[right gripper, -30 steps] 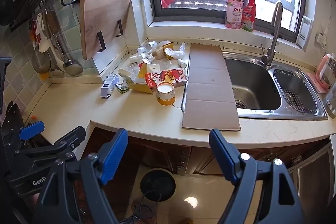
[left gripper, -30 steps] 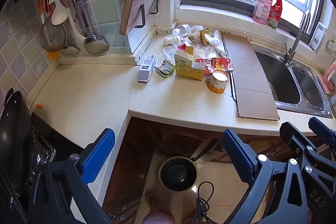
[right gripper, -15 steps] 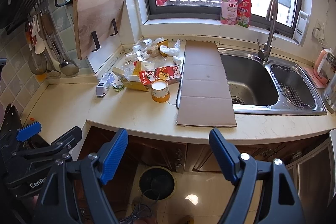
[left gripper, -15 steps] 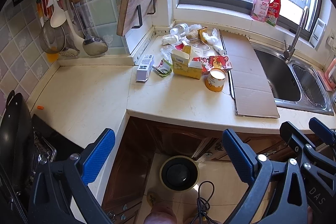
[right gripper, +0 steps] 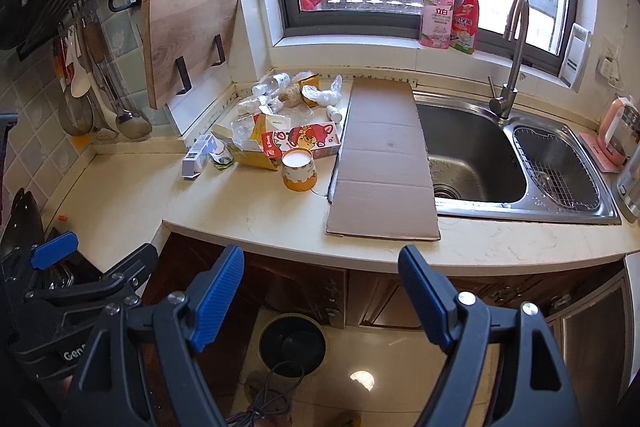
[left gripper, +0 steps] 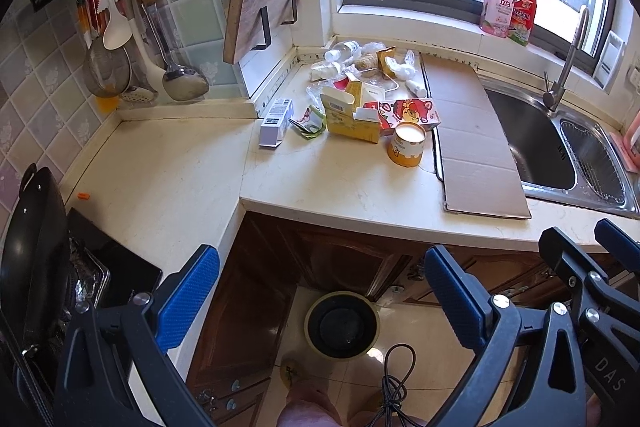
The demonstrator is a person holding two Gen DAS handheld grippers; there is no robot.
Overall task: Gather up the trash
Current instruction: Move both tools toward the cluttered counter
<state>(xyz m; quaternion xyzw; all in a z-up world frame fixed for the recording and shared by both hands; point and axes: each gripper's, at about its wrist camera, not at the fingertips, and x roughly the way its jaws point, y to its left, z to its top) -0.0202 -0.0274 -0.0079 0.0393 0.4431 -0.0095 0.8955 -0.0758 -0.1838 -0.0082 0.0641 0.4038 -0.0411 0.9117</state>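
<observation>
- Your left gripper (left gripper: 320,291) hangs nearest, black frame with ribbed blue pads (left gripper: 188,297), jaws spread wide with nothing between them.
- Your right gripper (right gripper: 320,291) has the same build, its jaws equally wide apart and holding nothing; both sit off the counter's near edge, above the floor.
- Below them, on glossy pale floor tiles, stands a round bin (right gripper: 292,345) with a dark liner, in front of dark brown wooden cabinet doors (right gripper: 296,287).
- The countertop (right gripper: 248,219) is smooth cream stone, L-shaped, with a rounded near edge.
- A flat strip of brown corrugated cardboard (right gripper: 384,159) lies on it, creased crosswise, its right edge overlapping the stainless steel sink (right gripper: 472,155).
- Just left of the cardboard stands a squat cylindrical paper cup (right gripper: 299,171), yellow-sided with a white top.
- Touching behind the cup is the trash pile: a red printed carton (right gripper: 304,143) lying flat, a torn yellow cardboard box (right gripper: 256,151), and a slim white-and-purple box (right gripper: 197,155) at the left.
- Farther back lie crumpled clear plastic wrap (right gripper: 320,93) and a clear plastic bottle (right gripper: 272,83) on its side, near the wall.
- A wooden cutting board (right gripper: 188,39) leans in its rack above, and two plastic bottles (right gripper: 450,13), pink and red, stand on the far windowsill.
</observation>
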